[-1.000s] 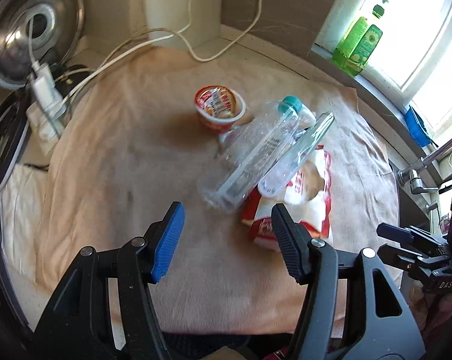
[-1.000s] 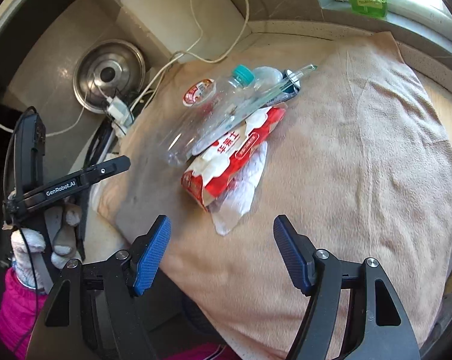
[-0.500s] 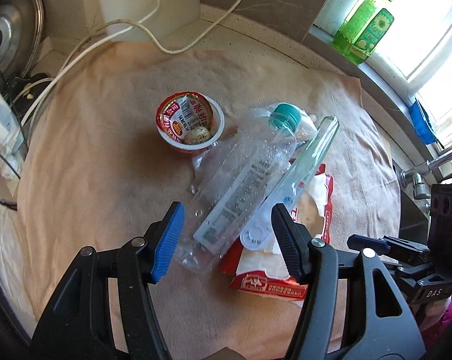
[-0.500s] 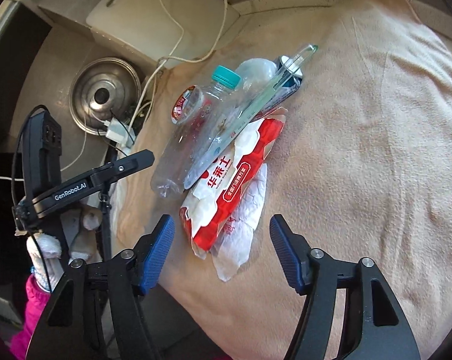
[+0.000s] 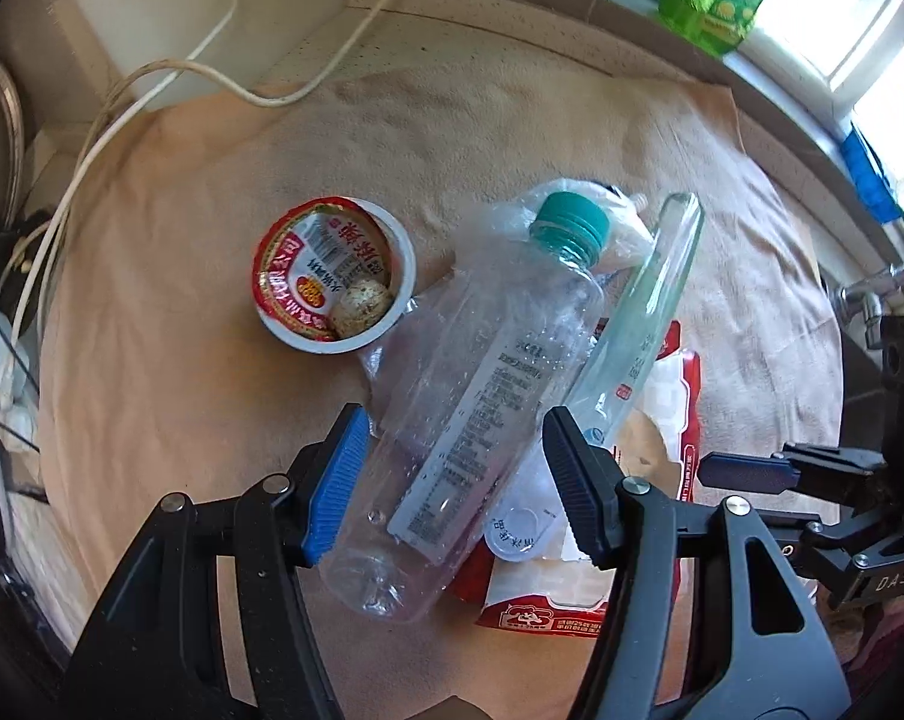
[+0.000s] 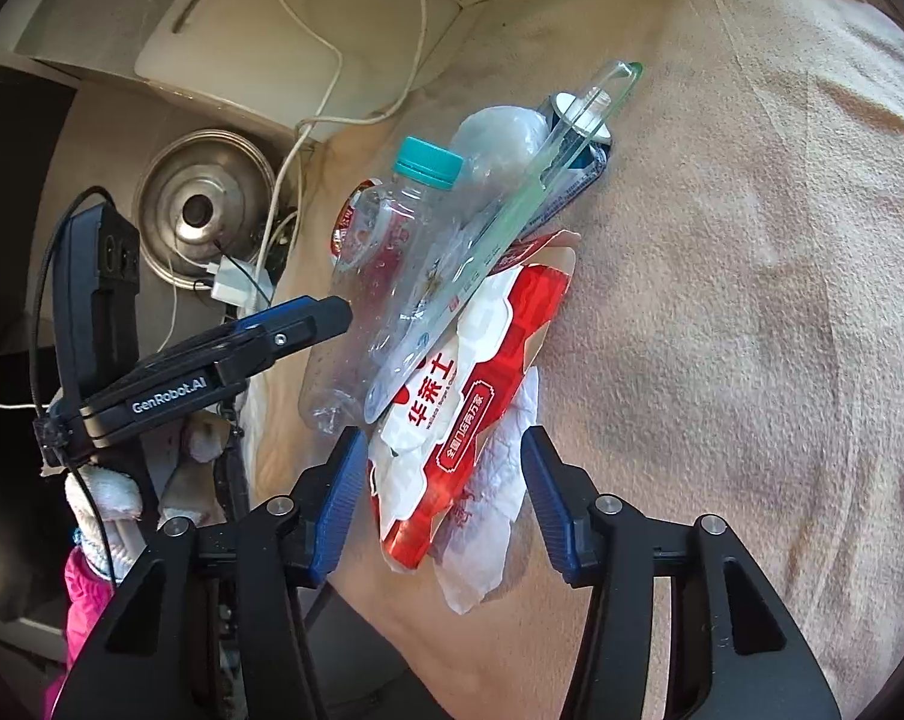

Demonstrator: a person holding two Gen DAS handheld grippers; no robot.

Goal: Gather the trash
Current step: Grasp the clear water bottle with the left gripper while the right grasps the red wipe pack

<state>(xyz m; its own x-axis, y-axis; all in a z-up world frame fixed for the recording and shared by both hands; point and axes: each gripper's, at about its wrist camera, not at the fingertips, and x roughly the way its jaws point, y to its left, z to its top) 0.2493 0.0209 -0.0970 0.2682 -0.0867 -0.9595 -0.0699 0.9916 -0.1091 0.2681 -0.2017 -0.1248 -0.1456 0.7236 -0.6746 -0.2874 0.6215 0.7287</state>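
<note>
A beige cloth (image 5: 511, 120) covers the bench. On it the trash lies heaped: my left gripper (image 5: 454, 477) has its jaws open astride the clear bottle (image 5: 481, 396), not pressing it. My right gripper's (image 6: 437, 501) jaws are closing around the red-and-white wrapper (image 6: 452, 396), pads not yet touching.

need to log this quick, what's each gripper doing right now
Left gripper: open, straddling the clear bottle, not clamped.
Right gripper: open, jaws closing around the red wrapper, not yet gripping.
</note>
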